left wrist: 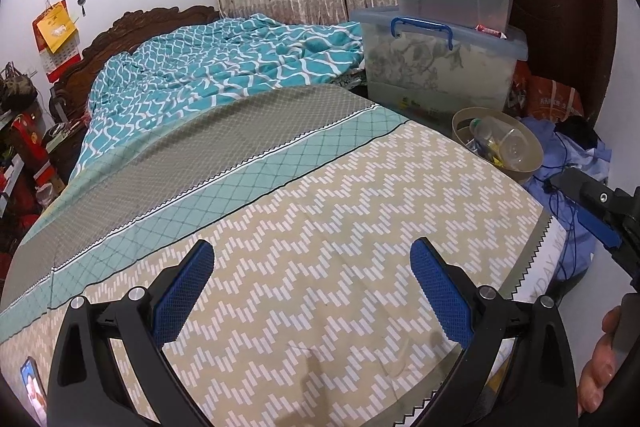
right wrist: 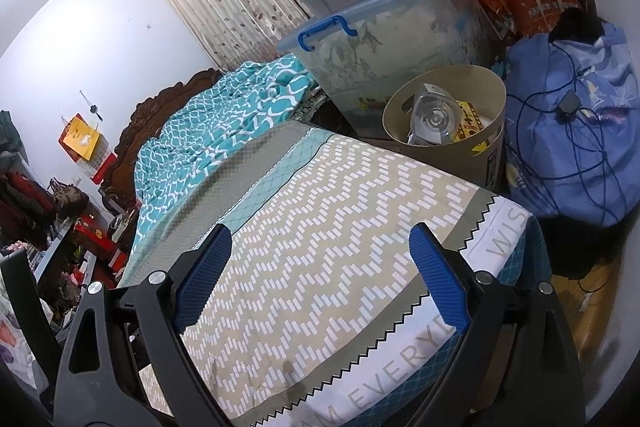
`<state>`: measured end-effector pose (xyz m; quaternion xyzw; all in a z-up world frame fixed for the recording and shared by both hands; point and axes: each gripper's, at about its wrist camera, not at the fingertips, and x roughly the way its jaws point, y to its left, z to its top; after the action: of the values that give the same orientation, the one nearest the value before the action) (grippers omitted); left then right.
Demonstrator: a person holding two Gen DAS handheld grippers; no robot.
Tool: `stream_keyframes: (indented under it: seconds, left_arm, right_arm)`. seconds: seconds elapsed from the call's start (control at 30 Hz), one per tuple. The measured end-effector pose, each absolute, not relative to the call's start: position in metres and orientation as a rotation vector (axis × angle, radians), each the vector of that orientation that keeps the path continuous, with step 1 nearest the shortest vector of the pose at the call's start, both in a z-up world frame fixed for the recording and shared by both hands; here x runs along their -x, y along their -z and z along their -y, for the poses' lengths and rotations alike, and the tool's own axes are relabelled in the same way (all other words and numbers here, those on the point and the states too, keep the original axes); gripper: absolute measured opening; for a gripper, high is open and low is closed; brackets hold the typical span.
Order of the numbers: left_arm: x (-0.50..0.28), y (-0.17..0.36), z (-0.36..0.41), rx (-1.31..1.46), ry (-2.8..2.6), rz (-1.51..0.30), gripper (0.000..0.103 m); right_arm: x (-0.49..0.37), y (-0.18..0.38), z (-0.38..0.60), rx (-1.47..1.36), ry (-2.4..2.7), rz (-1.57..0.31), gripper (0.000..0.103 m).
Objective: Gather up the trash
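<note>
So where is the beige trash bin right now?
The beige trash bin stands off the bed's far right corner, just in front of the stacked storage boxes and left of the blue bundle; both wrist views show it upper right.

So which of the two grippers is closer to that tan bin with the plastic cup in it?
The right gripper; it hovers over the bed's corner nearest the bin. The left gripper sits farther back.

Two storage boxes [left wrist: 444, 75], one bin [right wrist: 444, 107], one bed [left wrist: 320, 207].
</note>
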<state>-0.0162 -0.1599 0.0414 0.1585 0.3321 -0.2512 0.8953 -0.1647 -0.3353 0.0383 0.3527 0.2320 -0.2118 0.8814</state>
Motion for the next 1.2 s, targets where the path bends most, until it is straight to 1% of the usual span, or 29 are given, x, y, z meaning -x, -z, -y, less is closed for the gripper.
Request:
stream_keyframes:
  seconds: [1.2]
  left_arm:
    - [0.0115,-0.0374,0.1559,-0.332,0.470,-0.688,0.095]
  right_arm:
    - [0.1631,-0.0318,0.3296,-0.745,0.440,-0.493,0.090]
